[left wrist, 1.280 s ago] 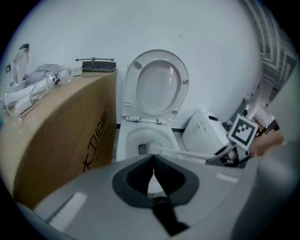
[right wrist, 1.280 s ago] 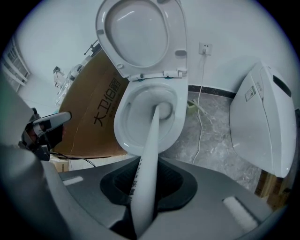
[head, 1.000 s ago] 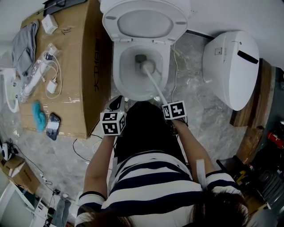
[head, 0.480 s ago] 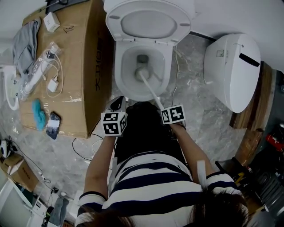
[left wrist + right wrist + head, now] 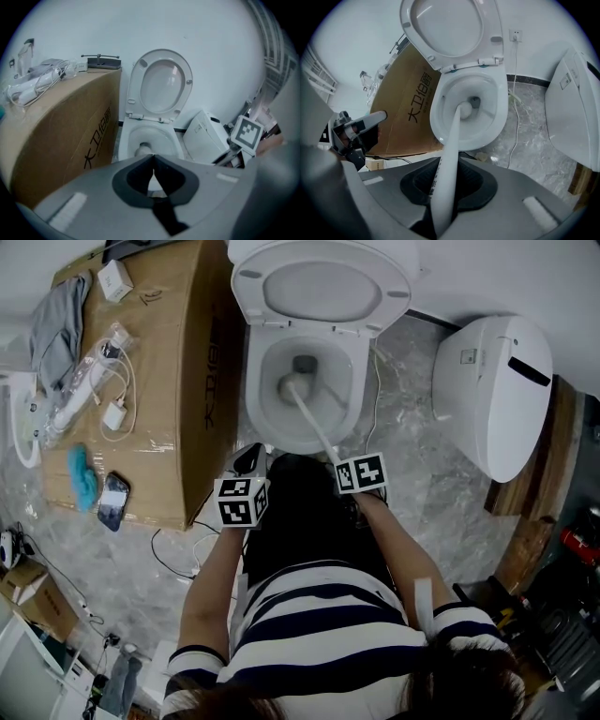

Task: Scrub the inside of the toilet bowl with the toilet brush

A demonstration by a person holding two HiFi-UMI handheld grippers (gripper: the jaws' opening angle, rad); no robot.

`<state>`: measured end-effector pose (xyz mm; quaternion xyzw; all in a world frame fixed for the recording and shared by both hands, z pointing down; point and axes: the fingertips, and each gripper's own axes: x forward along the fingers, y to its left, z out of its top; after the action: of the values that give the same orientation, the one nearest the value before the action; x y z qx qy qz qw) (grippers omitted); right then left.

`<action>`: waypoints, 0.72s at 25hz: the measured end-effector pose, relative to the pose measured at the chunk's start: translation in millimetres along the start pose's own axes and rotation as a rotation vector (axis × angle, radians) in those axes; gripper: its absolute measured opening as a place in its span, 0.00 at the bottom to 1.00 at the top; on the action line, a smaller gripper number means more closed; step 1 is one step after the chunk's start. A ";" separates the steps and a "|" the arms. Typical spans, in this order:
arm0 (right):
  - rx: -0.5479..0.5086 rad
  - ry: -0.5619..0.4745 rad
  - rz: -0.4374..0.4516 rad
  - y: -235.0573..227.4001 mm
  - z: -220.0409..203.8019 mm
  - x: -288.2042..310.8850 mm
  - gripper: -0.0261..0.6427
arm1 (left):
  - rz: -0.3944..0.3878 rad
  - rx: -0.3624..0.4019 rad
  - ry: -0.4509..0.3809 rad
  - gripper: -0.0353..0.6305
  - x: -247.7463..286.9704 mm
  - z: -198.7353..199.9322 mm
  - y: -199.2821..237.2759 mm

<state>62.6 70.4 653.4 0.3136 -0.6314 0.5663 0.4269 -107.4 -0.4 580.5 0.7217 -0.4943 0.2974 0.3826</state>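
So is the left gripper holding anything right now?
No, the left gripper has its jaws closed together with nothing between them, while the toilet brush sits in the right gripper.

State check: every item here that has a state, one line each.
toilet seat: raised.
toilet bowl: open, brush head inside.
toilet brush: handle clamped, head down in the bowl by the drain.
right gripper: shut on the toilet brush handle.
left gripper: shut, nothing between the jaws.
cardboard box: closed.
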 end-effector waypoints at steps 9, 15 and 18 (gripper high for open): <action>-0.011 -0.018 -0.022 -1.1 13.0 2.4 0.16 | 0.006 -0.010 -0.010 0.05 -4.2 -1.8 5.5; -0.054 -0.048 -0.042 1.5 16.5 -5.8 0.17 | 0.019 -0.017 -0.020 0.05 -8.1 -1.6 12.8; -0.081 -0.060 -0.049 3.3 21.6 -6.9 0.17 | 0.024 -0.020 -0.025 0.05 -9.8 -0.7 14.8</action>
<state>58.8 49.0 645.9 0.3284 -0.6586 0.5197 0.4340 -124.7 1.7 576.9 0.7156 -0.5107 0.2880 0.3797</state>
